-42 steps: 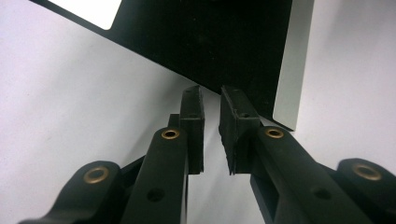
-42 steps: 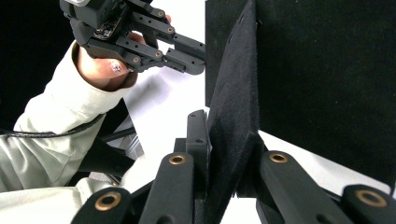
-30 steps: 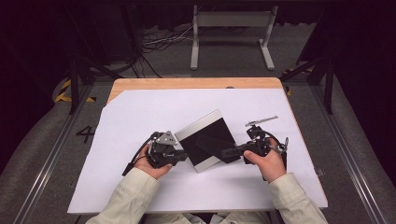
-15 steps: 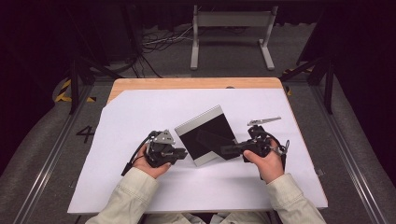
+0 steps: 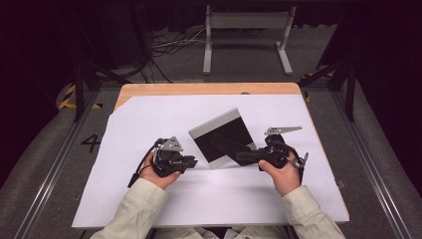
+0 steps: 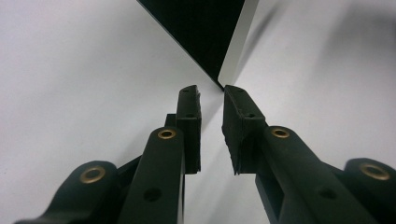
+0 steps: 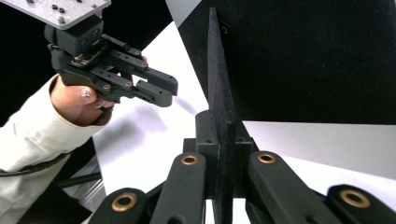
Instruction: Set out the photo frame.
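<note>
High view: left gripper (image 5: 193,162) just opened, now spread and clear of panel (image 5: 224,137), earlier at its corner. Panel corner just beyond left tips. Right gripper (image 5: 239,156) pinching panel edge.

right gripper (image 5: 241,156) grips black sheet (image 5: 221,142); left gripper (image 5: 193,162) beside it.

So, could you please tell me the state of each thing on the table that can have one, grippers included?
Flat black square panel with a silver-grey edge strip: lying on the sheet, one edge clamped.
Right gripper: shut on the panel's edge.
Left gripper: jaws apart and just been opening, nothing between them; tips at the panel's corner.
Large white paper sheet: spread flat over the table.
Wooden table: far edge bare.
</note>
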Demonstrator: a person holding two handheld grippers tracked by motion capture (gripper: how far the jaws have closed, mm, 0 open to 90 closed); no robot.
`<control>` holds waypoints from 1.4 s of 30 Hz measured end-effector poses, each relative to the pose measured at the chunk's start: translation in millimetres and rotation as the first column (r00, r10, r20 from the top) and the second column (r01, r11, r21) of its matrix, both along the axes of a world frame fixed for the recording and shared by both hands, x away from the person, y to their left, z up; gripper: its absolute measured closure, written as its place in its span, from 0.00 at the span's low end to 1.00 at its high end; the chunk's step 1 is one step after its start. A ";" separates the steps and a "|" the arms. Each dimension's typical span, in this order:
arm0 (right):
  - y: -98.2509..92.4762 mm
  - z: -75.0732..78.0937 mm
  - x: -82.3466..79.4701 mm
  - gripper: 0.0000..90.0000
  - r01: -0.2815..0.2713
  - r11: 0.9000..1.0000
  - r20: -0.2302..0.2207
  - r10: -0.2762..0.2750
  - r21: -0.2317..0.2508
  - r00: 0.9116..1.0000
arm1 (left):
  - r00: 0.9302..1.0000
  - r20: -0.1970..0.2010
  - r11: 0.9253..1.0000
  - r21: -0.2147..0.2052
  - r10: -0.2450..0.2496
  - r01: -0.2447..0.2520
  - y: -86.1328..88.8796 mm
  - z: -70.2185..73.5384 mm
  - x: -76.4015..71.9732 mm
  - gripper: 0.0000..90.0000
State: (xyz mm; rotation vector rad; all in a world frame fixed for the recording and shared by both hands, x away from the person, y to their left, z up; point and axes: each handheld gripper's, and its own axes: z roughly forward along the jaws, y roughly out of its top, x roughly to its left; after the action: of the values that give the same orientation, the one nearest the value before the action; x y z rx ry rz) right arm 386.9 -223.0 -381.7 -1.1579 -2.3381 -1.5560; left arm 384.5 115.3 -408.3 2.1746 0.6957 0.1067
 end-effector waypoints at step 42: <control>-18.8 -14.9 -6.9 0.96 -0.066 0.983 0.169 0.095 -0.170 0.981 | 1.000 0.003 1.000 0.006 0.001 -0.001 -1.1 0.6 0.6 0.86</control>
State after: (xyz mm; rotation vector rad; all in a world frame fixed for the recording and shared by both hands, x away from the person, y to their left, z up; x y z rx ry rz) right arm 380.0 -241.8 -396.6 -0.9756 -2.6361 -1.5208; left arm 385.1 114.2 -407.6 2.1792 0.6954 0.1126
